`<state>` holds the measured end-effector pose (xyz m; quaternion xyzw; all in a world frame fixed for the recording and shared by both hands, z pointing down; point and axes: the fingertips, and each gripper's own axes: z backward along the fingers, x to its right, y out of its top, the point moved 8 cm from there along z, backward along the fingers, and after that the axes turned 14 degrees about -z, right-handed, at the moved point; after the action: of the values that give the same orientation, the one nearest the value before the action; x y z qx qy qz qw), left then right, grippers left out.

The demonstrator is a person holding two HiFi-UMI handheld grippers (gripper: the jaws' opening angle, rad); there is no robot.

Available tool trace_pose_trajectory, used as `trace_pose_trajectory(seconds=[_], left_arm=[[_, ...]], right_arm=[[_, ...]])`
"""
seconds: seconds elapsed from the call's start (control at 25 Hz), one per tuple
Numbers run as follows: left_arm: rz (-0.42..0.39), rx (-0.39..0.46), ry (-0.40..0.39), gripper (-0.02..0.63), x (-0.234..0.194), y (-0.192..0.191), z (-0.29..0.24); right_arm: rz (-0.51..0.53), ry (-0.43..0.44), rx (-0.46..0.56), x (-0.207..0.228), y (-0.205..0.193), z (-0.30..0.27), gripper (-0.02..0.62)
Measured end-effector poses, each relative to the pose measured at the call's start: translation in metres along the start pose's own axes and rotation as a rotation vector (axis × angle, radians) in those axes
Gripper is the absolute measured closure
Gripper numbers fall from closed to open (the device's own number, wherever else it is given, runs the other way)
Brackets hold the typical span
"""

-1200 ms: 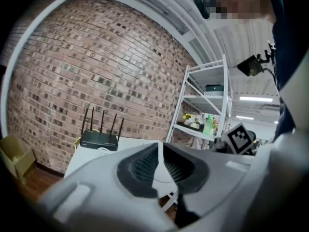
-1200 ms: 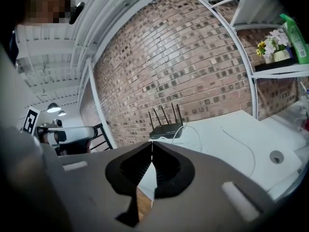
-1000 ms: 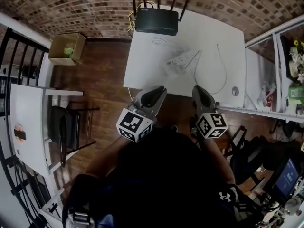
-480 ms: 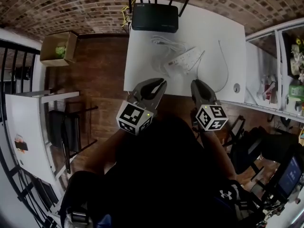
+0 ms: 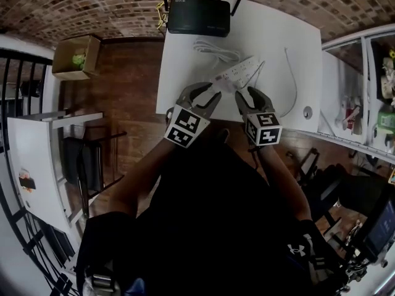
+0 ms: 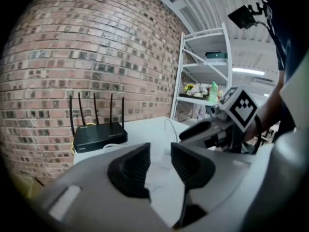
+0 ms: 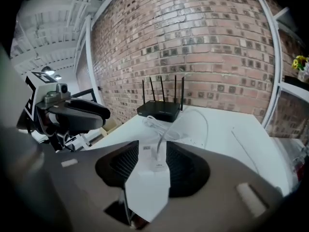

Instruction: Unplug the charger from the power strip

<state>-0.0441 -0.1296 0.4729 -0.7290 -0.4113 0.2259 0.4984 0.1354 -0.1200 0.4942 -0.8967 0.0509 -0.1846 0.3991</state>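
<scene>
A white power strip [image 5: 239, 73] lies slanted in the middle of the white table [image 5: 185, 85]. In the right gripper view a white block with small labels, apparently the charger [image 7: 148, 159], stands at the strip's [image 7: 192, 140] near end. A white cord runs up from it to a loose coil [image 5: 216, 48]. My right gripper [image 5: 247, 94] [image 7: 150, 151] is opening, the block in line between its jaws; the pads do not press it. My left gripper [image 5: 207, 92] [image 6: 160, 151] is also opening just left of the strip's near end, with only table between its jaws.
A black router [image 5: 199, 16] with several antennas stands at the table's far edge against the brick wall. A thin white cable [image 5: 291, 94] loops to the right of the strip, near a round grommet [image 5: 307, 111]. Metal shelving [image 5: 370, 73] stands at the right, a cardboard box [image 5: 75, 57] on the floor left.
Both grippers have come forward and down from in front of the table edge to the power strip. Their jaws, shut before, now stand apart.
</scene>
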Motion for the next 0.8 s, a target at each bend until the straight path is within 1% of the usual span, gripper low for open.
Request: trace_pose_trajectory(seconds=[0.08,0.24,0.44,0.64,0.8], left_arm=[[-0.022,-0.052,-0.009,0.469,0.001,-0.012,-0.017],[-0.054,-0.138,-0.032,0.460,0.006,-0.038,-0.053],[-0.147,-0.226,-0.077,0.446,0.016,-0.062,-0.085],[-0.177,-0.256,-0.079,0.445,0.015,-0.072,-0.102],[-0.186,-0.262,-0.087,0.446,0.016,-0.075,-0.109]], right_arm=[[0.003,0.005,-0.041,0.005,-0.004,-0.013,0.394],[0.038,0.004,-0.105,0.010,-0.010,-0.034,0.391],[0.074,-0.024,-0.178,0.016,-0.022,-0.057,0.393],[0.101,-0.047,-0.221,0.021,-0.033,-0.069,0.394],[0.107,-0.058,-0.226,0.014,-0.029,-0.068,0.410]])
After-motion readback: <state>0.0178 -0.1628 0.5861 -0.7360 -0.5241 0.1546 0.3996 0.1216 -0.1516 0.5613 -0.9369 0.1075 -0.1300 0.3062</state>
